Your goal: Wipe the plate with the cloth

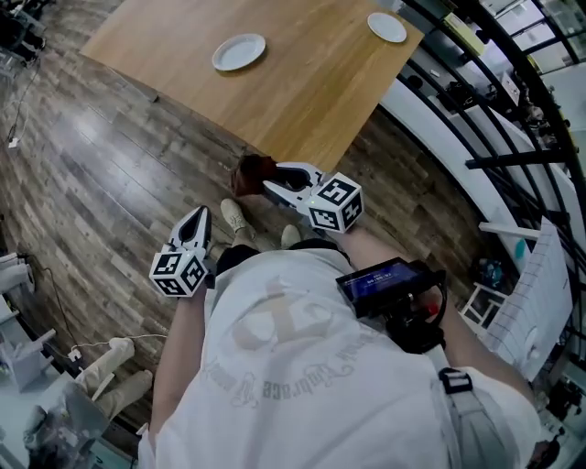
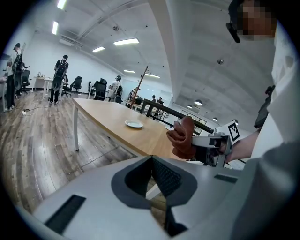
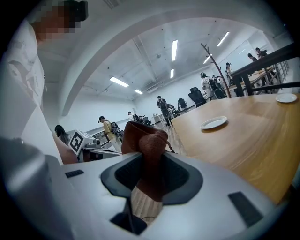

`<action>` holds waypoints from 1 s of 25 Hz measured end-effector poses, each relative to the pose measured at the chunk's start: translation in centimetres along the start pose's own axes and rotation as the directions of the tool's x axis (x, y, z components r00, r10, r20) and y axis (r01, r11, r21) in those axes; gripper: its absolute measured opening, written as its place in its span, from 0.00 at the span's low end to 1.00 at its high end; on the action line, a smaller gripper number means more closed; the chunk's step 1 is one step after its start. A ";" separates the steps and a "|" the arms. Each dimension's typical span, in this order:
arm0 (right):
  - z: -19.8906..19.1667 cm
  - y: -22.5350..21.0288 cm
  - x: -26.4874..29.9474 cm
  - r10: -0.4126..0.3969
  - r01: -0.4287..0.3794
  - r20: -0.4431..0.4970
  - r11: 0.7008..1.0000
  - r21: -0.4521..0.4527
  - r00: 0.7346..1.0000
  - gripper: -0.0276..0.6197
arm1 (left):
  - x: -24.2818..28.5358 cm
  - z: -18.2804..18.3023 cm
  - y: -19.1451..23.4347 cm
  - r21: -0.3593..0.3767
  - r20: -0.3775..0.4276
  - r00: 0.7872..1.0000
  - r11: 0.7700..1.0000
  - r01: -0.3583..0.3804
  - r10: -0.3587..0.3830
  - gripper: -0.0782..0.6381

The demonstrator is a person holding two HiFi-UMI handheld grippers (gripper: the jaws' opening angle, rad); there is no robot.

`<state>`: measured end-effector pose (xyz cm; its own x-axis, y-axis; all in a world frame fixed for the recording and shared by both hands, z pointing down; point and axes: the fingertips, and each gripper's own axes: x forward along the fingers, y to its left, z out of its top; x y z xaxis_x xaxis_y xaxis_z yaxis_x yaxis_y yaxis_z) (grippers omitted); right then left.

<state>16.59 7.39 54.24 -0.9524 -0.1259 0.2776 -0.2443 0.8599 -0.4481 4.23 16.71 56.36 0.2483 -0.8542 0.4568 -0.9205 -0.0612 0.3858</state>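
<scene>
A crumpled reddish-brown cloth (image 1: 249,172) is clamped between the jaws of the right gripper (image 1: 266,184), which is held out in front of the person just short of the near corner of a light wooden table (image 1: 302,92). In the right gripper view the cloth (image 3: 145,140) is seen bunched up above the dark pads of that gripper (image 3: 147,158), with a strip of it pinched down between them. The jaws of the left gripper (image 1: 199,216) are brought together with nothing caught in them, as is shown in the left gripper view, where the pads of this gripper (image 2: 152,162) meet at their tips. It is held lower and to the left of the right gripper, above the dark wood-plank floor (image 1: 101,174) and apart from the table. A round white plate (image 1: 239,52) is set on the tabletop, well beyond the cloth and untouched by either gripper; it is also seen in the left gripper view (image 2: 134,123) and the right gripper view (image 3: 214,123). A second white plate (image 1: 386,27) is placed near the far right edge of the table, well apart from the first. From the left gripper view the right gripper (image 2: 202,146) and its cloth (image 2: 183,138) are seen side-on, level with the table edge. A black device with a blue screen (image 1: 380,279) is worn on the front of the person's white T-shirt (image 1: 302,366).
</scene>
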 end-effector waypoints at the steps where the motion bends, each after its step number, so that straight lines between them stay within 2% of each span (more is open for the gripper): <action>1: 0.3 -0.5 0.4 -0.013 0.013 0.000 1.000 0.002 1.000 0.23 | 0.6 0.3 0.4 0.000 -0.004 1.000 1.000 0.013 -0.013 0.13; 6: 1.0 -2.2 3.1 -0.055 0.055 -0.018 0.998 0.021 0.998 0.23 | 3.3 2.3 2.7 0.022 -0.030 0.997 0.997 0.070 -0.069 0.13; 11: 3.5 -3.7 7.3 -0.108 0.108 -0.009 0.994 0.017 0.994 0.23 | 4.9 5.7 6.2 0.054 -0.041 0.991 0.990 0.128 -0.126 0.13; 15: 4.5 -3.9 10.7 -0.146 0.147 -0.016 0.989 0.024 0.989 0.23 | 5.1 7.4 9.4 0.042 -0.060 0.984 0.985 0.168 -0.166 0.13; 19: 5.4 -4.3 14.4 -0.180 0.180 -0.029 0.983 0.027 0.983 0.23 | 5.3 8.9 13.1 0.022 -0.050 0.981 0.982 0.189 -0.188 0.13; 25: 5.7 -3.7 15.3 -0.186 0.187 -0.058 0.982 0.012 0.981 0.23 | 4.6 9.3 14.5 0.005 -0.028 0.984 0.984 0.178 -0.178 0.13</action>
<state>1.92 -0.48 55.28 -0.8784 -0.2547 0.4045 -0.4201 0.8151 -0.3989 -10.80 7.06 56.65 0.4163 -0.8150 0.4031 -0.8632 -0.2149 0.4569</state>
